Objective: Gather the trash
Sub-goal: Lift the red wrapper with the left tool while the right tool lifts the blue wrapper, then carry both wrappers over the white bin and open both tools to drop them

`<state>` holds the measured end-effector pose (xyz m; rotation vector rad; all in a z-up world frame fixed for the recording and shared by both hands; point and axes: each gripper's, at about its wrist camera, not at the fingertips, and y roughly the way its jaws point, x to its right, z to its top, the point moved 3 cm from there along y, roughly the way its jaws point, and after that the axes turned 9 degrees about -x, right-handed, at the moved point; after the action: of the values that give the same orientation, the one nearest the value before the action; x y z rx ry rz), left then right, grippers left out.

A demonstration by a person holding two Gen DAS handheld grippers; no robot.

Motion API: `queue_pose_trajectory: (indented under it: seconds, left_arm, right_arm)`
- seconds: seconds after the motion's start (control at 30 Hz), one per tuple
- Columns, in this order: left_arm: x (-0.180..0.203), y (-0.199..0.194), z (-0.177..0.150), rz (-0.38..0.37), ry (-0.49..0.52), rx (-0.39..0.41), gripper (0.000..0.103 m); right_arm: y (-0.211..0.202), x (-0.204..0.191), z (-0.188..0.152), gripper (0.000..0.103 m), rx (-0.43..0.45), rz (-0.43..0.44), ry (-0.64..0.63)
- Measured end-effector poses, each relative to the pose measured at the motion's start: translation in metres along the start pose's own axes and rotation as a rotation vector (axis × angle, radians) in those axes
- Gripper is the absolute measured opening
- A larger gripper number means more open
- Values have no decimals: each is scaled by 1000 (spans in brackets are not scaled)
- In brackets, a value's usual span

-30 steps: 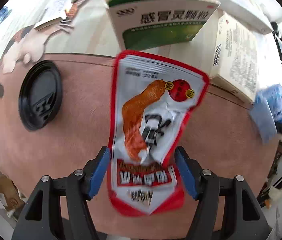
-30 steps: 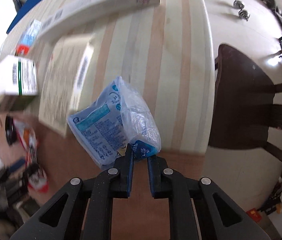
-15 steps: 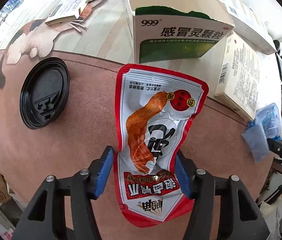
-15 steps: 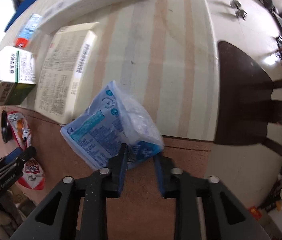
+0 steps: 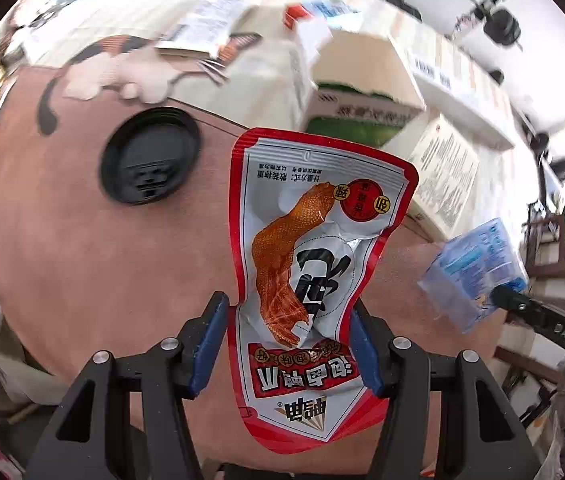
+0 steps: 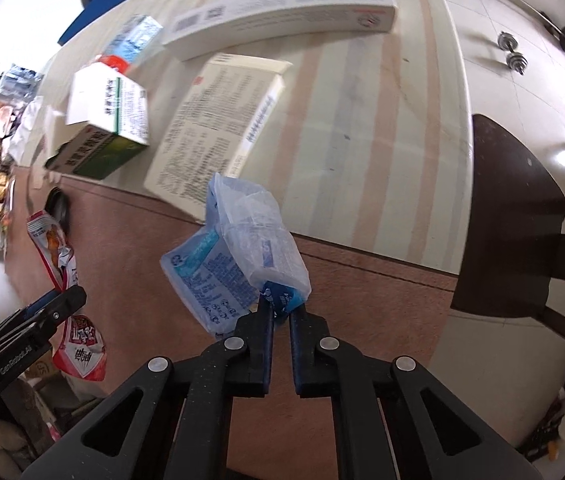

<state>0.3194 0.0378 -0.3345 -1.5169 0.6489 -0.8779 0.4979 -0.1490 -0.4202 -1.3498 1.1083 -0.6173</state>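
A: What is your left gripper doing?

B: It is clamped on the snack pouch. The blue pads press both edges of the red and white pouch, which buckles between them and hangs clear of the brown mat.

A: And your right gripper?

B: Its jaws are pinched nearly together on a corner of the blue wrapper. The wrapper hangs off the tips, above the seam where the mat meets the striped tablecloth.

A: Can you see each tool from the other camera?

B: Yes. In the left view your right gripper enters from the right edge with the wrapper on its tip. In the right view your left gripper sits at the lower left with the pouch in it.

A: What lies below?

B: A black lid rests flat on the mat, left of the pouch. Behind it on the cloth stands a green and white box, with a flat white box just beside it and a long white box farther back. A dark chair stands at the table's right edge.
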Motion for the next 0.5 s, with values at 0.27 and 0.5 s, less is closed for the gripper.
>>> queue_pose_trajectory:
  seconds: [0.27,0.5]
  left_arm:
    - [-52,-47,-59,-20,-123,114,55]
    - [-129,-59,-141,-32,-276,166,55]
  right_arm:
    - [-12,-75,-27,7,30,45,-140]
    - [1,-153,-106,7,2,76,-297]
